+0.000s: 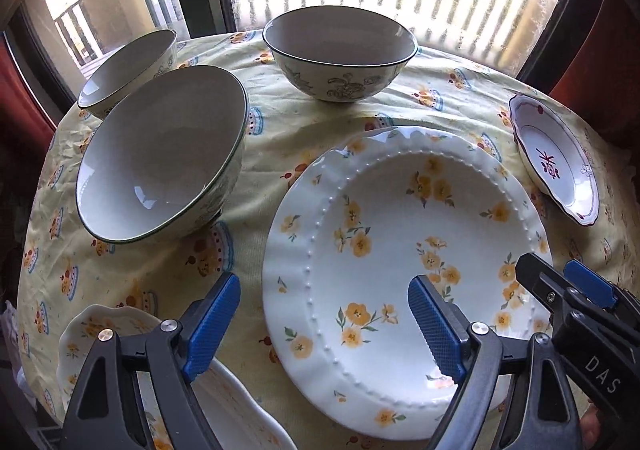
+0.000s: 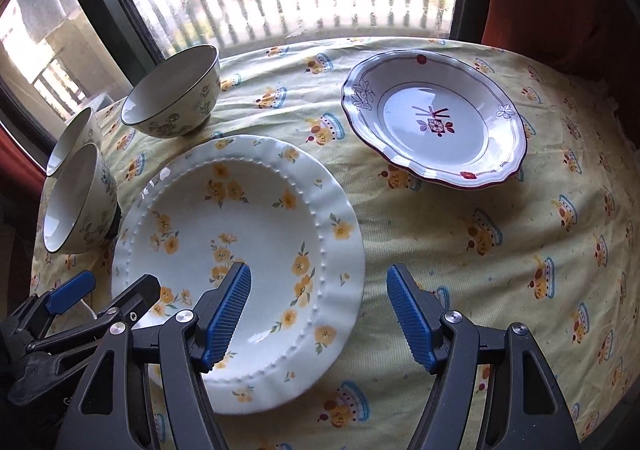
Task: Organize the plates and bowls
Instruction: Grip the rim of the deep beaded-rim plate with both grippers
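A large white plate with yellow flowers [image 1: 404, 250] [image 2: 240, 250] lies on the tablecloth in front of both grippers. My left gripper [image 1: 324, 326] hangs open above its left rim, one finger over the cloth and the other over the plate. My right gripper [image 2: 320, 314] is open above the right rim in the same way. Neither touches the plate. Three flower-patterned bowls stand upright: one near left [image 1: 160, 153], one behind it [image 1: 128, 69], one at the far middle [image 1: 340, 49]. A red-rimmed plate [image 2: 434, 117] lies at the far right.
A small yellow-flowered dish [image 1: 100, 330] lies at the near left under my left gripper's arm. The round table's yellow printed cloth [image 2: 460, 250] is bare to the right of the large plate. A window and dark frame stand right behind the table.
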`<state>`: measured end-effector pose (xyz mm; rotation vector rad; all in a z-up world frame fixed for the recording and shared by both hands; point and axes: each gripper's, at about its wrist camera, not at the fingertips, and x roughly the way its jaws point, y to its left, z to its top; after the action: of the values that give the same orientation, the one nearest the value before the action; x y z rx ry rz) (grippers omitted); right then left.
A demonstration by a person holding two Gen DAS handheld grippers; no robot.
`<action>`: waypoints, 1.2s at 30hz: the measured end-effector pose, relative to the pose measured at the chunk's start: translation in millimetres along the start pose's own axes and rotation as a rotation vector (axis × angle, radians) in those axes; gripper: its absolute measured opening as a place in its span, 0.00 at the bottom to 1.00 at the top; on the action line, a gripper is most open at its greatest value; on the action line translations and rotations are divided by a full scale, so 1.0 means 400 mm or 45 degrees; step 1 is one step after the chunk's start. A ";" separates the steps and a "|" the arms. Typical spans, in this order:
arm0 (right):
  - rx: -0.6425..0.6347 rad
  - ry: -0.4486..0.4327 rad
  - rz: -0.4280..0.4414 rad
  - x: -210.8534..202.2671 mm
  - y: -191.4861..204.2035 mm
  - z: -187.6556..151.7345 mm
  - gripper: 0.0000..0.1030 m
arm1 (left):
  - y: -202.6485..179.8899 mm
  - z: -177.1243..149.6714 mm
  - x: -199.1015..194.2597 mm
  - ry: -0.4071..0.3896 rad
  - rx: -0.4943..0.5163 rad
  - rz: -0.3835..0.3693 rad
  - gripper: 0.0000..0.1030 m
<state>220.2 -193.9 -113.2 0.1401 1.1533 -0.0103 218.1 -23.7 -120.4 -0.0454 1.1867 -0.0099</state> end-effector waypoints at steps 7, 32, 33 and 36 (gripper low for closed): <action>-0.007 0.022 0.016 0.070 -0.022 0.044 0.72 | -0.010 0.020 0.037 -0.008 0.011 0.004 0.82; 0.101 0.141 0.015 0.087 -0.065 -0.013 0.55 | -0.082 -0.046 0.038 0.101 0.117 -0.053 0.80; 0.108 0.144 0.009 0.081 -0.071 -0.024 0.55 | -0.087 -0.056 0.034 0.107 0.128 -0.058 0.80; 0.126 0.151 -0.003 0.059 -0.090 -0.058 0.55 | -0.101 -0.082 0.028 0.126 0.155 -0.065 0.79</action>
<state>205.7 -225.5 -147.9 0.2294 1.2723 -0.0619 192.7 -65.5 -141.4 0.0323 1.2811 -0.1309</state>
